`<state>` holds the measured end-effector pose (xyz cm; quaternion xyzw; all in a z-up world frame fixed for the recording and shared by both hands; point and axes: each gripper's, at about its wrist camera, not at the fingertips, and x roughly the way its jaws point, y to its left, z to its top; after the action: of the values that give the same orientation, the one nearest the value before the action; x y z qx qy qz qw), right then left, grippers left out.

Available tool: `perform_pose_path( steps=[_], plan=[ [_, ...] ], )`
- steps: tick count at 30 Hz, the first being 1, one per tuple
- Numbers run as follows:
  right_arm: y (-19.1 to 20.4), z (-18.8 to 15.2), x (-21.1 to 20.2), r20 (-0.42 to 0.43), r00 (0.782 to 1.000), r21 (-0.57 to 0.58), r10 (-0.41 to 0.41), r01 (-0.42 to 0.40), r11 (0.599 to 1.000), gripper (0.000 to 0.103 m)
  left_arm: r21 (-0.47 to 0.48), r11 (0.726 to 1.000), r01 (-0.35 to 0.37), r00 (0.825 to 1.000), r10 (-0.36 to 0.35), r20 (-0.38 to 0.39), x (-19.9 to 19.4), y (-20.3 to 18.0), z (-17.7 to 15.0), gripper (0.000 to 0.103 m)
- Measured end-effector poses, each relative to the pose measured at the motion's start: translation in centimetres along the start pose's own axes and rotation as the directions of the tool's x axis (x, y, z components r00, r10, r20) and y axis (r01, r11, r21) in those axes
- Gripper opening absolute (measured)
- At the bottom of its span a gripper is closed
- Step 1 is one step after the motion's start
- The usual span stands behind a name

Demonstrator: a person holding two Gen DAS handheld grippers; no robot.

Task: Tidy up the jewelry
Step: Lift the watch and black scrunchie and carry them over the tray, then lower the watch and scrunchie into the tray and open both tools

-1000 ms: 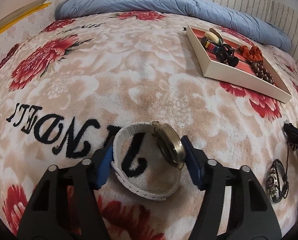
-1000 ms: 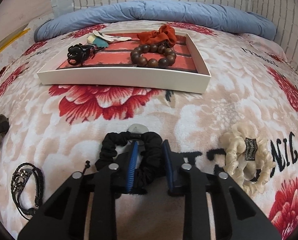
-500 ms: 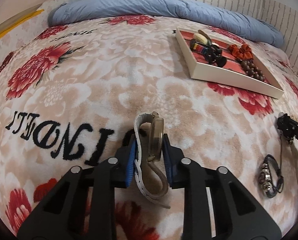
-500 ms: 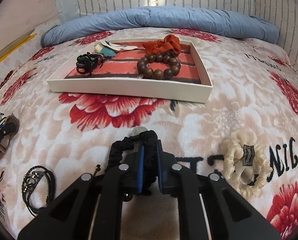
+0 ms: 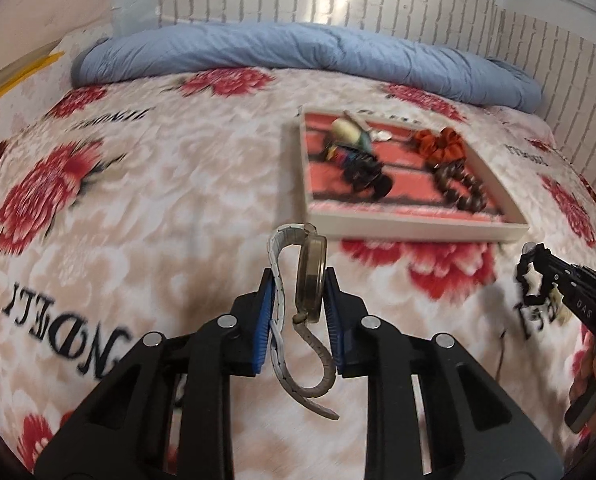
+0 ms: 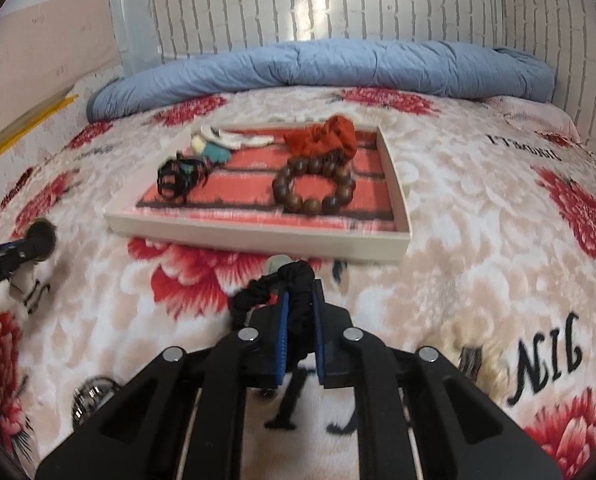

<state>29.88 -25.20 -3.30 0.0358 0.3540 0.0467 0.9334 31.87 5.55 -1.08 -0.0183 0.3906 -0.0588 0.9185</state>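
My left gripper [image 5: 300,294] is shut on a wristwatch [image 5: 310,276] with a brass case and a white strap, held above the bed. My right gripper [image 6: 300,312] is shut on a black hair tie [image 6: 282,284], also lifted; it shows at the right of the left wrist view [image 5: 532,276]. The white tray [image 6: 258,236] with a red floor lies ahead of both, with a wooden bead bracelet [image 6: 314,188], an orange scrunchie [image 6: 326,138], a black claw clip [image 6: 180,174] and pale pieces. In the left wrist view the tray [image 5: 410,230] is ahead to the right.
The bed has a floral fleece blanket [image 5: 138,184] and a rolled blue quilt [image 6: 338,64] by the brick wall. A cream scrunchie [image 6: 474,356] lies at right, blurred. A dark bracelet with metal [image 6: 92,396] lies at lower left.
Both grippers have lifted off the blanket with the watch and the hair tie and moved toward the tray. The left gripper shut on the watch one second ago.
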Motion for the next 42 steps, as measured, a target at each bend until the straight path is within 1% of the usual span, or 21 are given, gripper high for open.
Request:
perform_pose_path(
  steps=[5, 10, 13, 18, 22, 28, 32, 35, 37, 42],
  plan=[
    [-0.5, 3.0, 0.3, 0.044, 0.999, 0.016, 0.01, -0.01, 1.0, 0.011, 0.034, 0.999, 0.026, 0.999, -0.027, 0.025, 1.7, -3.3, 2.9, 0.023],
    [-0.4, 5.8, 1.2, 0.082, 0.996, 0.005, 0.024, -0.025, 1.0, 0.011, 0.044, 0.997, 0.061, 0.998, -0.063, 0.025, 4.3, -6.1, 5.3, 0.023],
    [-0.4, 7.7, 2.2, 0.111, 0.993, 0.015, 0.046, -0.048, 0.999, 0.011, 0.052, 0.996, 0.072, 0.997, -0.074, 0.034, 6.0, -7.8, 6.6, 0.023],
    [-0.5, 9.3, 4.7, 0.13, 0.99, 0.023, 0.059, -0.062, 0.998, 0.011, 0.058, 0.994, 0.092, 0.995, -0.094, 0.043, 8.7, -9.6, 8.3, 0.023],
    [-1.3, 9.5, 6.8, 0.133, 0.99, 0.039, 0.042, -0.047, 0.998, 0.011, 0.085, 0.993, 0.081, 0.995, -0.086, 0.046, 11.3, -10.5, 9.0, 0.023],
    [-3.4, 8.4, 10.0, 0.105, 0.994, 0.083, 0.003, -0.011, 0.997, 0.011, 0.087, 0.994, 0.073, 0.997, -0.076, 0.025, 14.3, -9.9, 9.1, 0.024],
    [-4.2, 8.1, 11.5, 0.088, 0.996, 0.092, -0.012, 0.004, 0.996, 0.011, 0.089, 0.994, 0.056, 0.996, -0.061, 0.059, 14.7, -9.5, 9.1, 0.028],
    [-4.9, 8.2, 12.3, 0.084, 0.996, 0.121, 0.0, -0.01, 0.993, 0.011, 0.088, 0.995, 0.053, 0.996, -0.059, 0.068, 15.0, -9.3, 9.2, 0.03],
    [-4.9, 8.2, 12.7, 0.076, 0.997, 0.118, -0.005, -0.004, 0.993, 0.011, 0.087, 0.995, 0.054, 0.996, -0.061, 0.071, 15.1, -9.2, 9.3, 0.031],
    [-4.8, 8.1, 13.7, 0.046, 0.999, 0.109, -0.007, 0.002, 0.994, 0.011, 0.087, 0.996, 0.027, 0.996, -0.034, 0.086, 15.3, -9.0, 9.4, 0.036]
  ],
)
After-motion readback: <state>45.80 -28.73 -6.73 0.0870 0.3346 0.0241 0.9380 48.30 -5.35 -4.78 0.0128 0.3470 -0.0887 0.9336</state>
